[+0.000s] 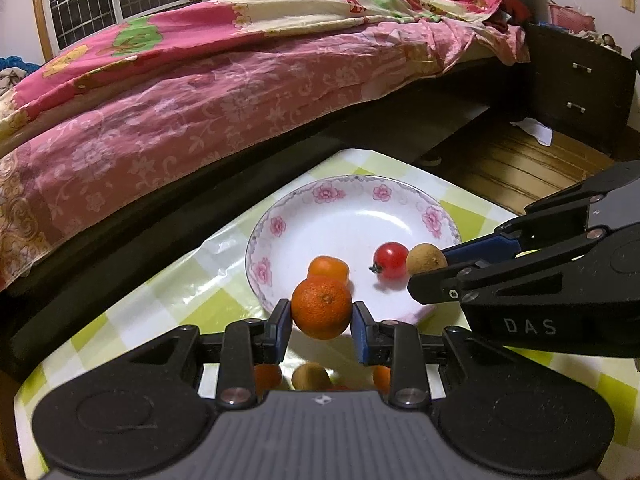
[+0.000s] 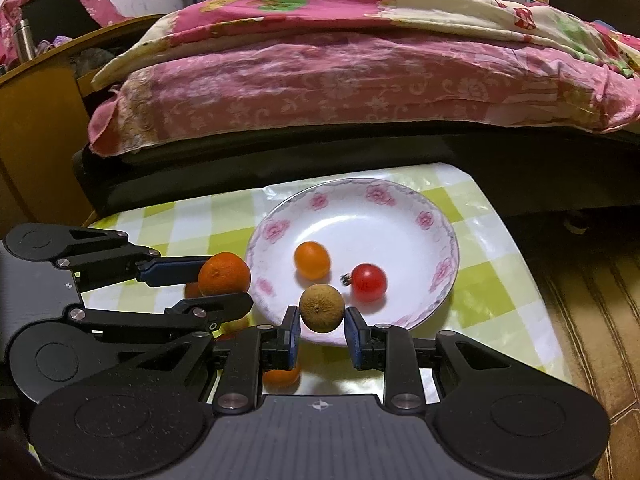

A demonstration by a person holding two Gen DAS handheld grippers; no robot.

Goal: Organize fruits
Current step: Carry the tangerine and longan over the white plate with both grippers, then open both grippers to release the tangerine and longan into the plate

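Observation:
A white plate (image 1: 360,216) with pink flowers on its rim sits on the checked table; it also shows in the right wrist view (image 2: 400,220). In it lie a small orange (image 1: 329,270) (image 2: 312,260) and a red cherry tomato (image 1: 391,260) (image 2: 369,282). My left gripper (image 1: 321,316) is shut on a larger orange (image 1: 322,307) (image 2: 224,274) at the plate's near left rim. My right gripper (image 2: 322,322) is shut on a brown round fruit (image 2: 322,308) (image 1: 425,259) over the plate's near rim.
More fruits lie on the table under the grippers: orange ones (image 1: 267,378) (image 2: 282,376) and a brown one (image 1: 311,376). A bed with a pink cover (image 1: 240,80) runs close behind the table. A dark nightstand (image 1: 580,88) stands at the right; wooden floor (image 2: 592,320) lies beyond the table's right edge.

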